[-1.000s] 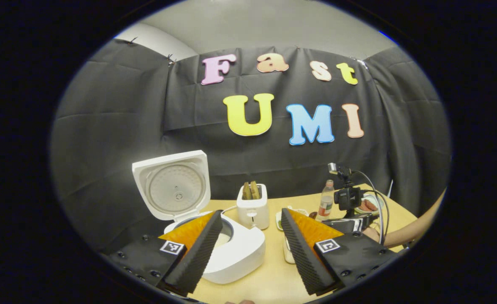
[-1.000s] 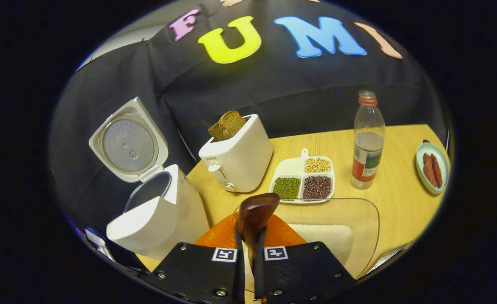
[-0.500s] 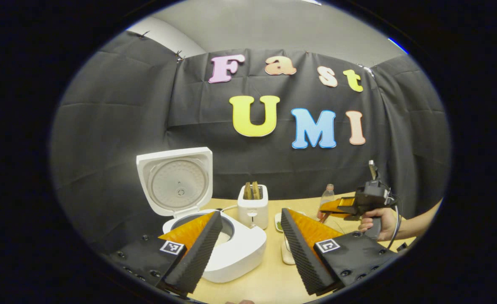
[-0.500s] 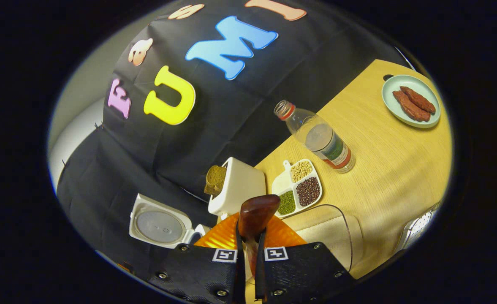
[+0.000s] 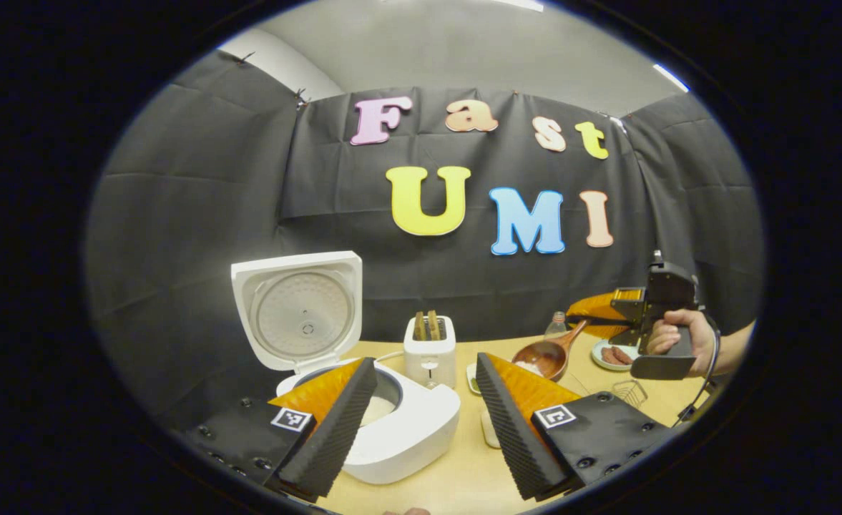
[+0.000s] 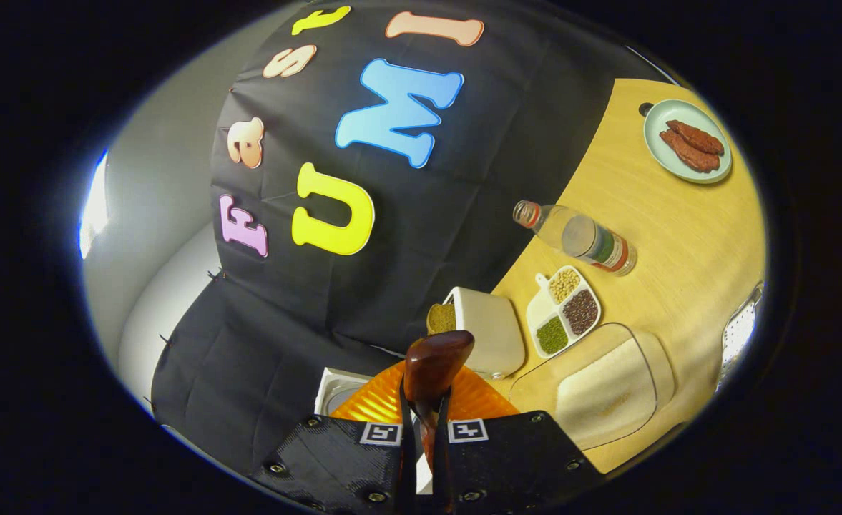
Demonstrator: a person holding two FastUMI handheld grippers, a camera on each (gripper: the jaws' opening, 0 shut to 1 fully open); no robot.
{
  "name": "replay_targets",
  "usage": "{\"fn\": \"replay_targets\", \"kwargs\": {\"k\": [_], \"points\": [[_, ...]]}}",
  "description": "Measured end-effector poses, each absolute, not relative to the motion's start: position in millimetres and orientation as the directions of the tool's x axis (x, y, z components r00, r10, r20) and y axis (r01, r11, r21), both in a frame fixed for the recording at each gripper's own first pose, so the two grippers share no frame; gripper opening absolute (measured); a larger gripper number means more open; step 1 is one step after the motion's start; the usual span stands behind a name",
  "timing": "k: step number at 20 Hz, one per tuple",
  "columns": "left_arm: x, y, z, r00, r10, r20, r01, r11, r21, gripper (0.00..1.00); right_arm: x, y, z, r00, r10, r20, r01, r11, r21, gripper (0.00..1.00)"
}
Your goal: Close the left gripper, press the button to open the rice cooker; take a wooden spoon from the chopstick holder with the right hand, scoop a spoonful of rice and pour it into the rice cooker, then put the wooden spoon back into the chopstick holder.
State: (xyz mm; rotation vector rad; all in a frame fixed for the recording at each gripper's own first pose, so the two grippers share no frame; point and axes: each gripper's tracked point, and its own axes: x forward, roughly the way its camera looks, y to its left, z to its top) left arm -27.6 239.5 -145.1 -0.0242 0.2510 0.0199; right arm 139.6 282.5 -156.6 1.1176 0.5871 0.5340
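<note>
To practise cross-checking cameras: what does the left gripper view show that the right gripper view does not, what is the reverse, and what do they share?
Left gripper view adds: the rice cooker with its pot open, the wooden spoon bowl carrying rice, the hand holding the right gripper, and the open left gripper.

Right gripper view adds: the spoon's handle clamped between the right gripper's fingers, the divided dish with three kinds of beans, and the clear tray of rice.

Shared: toaster, bottle, plate of sausages.

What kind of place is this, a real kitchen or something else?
Probably a staged booth set up as a kitchen, not a real one: black cloth hangs behind a wooden table that bears a rice cooker, a toaster and a tray of beans.
</note>
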Motion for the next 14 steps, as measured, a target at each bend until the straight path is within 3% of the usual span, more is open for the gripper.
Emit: {"fn": "replay_targets", "kwargs": {"k": [14], "points": [[-59, 284, -165, 0.967, 0.019, -0.252, -0.028, 0.999, -0.030, 0.95, 141, 400, -91, 0.641, 0.763, -0.087, -0.292, 0.348, 0.891, 0.09]]}}
